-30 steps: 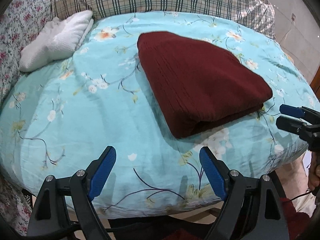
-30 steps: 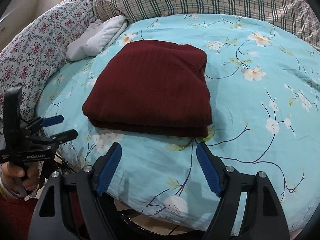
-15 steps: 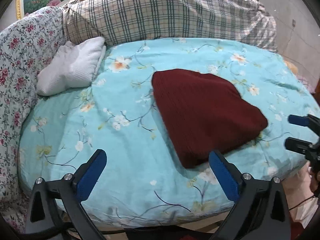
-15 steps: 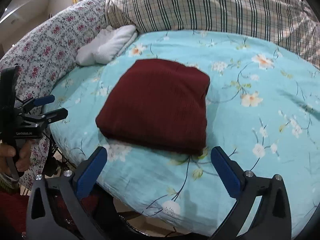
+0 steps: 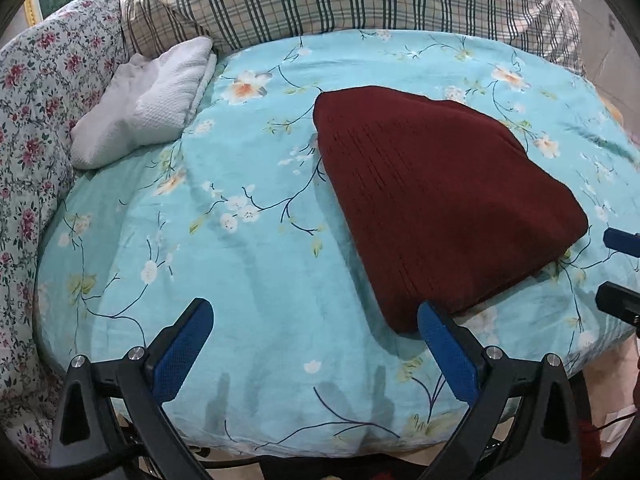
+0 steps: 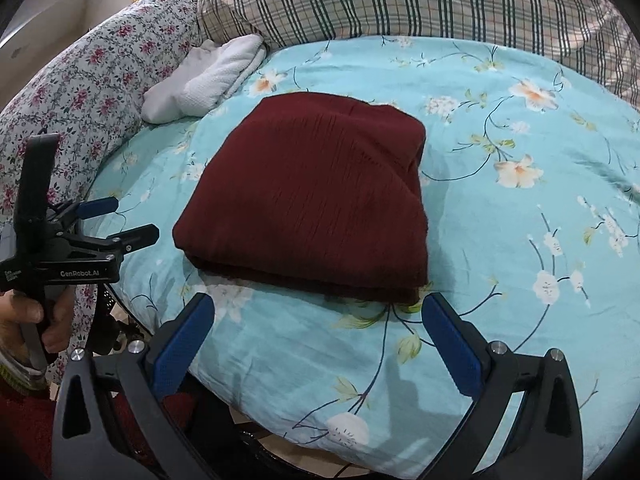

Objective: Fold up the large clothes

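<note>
Folded maroon garment [image 6: 316,204] flat on bedsheet [image 5: 248,264], left gripper [image 5: 316,344] and right gripper [image 6: 320,336] level before it, jaws wide, empty.

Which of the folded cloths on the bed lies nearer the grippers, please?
The maroon cloth, just ahead of the open right gripper; the white cloth sits farther back beside the floral pillow.

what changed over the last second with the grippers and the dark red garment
Both hand-held grippers, the left hand-held gripper and the right hand-held gripper, pulled back from the folded dark red knit garment and opened a little wider; neither holds anything. The garment, the light blue floral bedsheet and the white textured cloth stayed put.
</note>
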{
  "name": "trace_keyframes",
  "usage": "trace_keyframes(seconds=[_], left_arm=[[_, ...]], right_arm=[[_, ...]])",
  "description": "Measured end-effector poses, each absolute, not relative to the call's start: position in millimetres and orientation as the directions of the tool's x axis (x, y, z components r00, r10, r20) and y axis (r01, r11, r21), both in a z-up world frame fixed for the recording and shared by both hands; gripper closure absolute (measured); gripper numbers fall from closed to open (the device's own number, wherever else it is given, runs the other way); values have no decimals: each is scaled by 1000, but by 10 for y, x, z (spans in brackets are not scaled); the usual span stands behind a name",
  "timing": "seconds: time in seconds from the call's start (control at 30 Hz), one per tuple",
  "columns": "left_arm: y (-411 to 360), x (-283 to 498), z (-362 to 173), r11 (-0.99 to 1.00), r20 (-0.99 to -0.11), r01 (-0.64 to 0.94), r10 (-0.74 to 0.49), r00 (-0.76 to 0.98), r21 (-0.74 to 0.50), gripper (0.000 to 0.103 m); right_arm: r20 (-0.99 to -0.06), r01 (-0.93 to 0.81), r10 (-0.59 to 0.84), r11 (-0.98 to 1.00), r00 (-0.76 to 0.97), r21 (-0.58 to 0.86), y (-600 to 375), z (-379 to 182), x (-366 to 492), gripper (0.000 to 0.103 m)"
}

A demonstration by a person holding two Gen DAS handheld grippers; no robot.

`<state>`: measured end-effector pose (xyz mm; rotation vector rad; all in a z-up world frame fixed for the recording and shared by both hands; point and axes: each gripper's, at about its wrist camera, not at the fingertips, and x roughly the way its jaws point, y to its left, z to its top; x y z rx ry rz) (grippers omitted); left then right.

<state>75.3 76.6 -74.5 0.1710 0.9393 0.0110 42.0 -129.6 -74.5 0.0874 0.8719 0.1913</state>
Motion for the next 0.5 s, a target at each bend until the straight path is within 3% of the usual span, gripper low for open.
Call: trace_keyframes(seconds=[0.5], left_arm=[[662, 772, -540, 985, -780, 79, 74, 622, 156, 1]], right_arm=[[-744, -189, 211, 975, 634, 115, -1179, -540, 615, 0]])
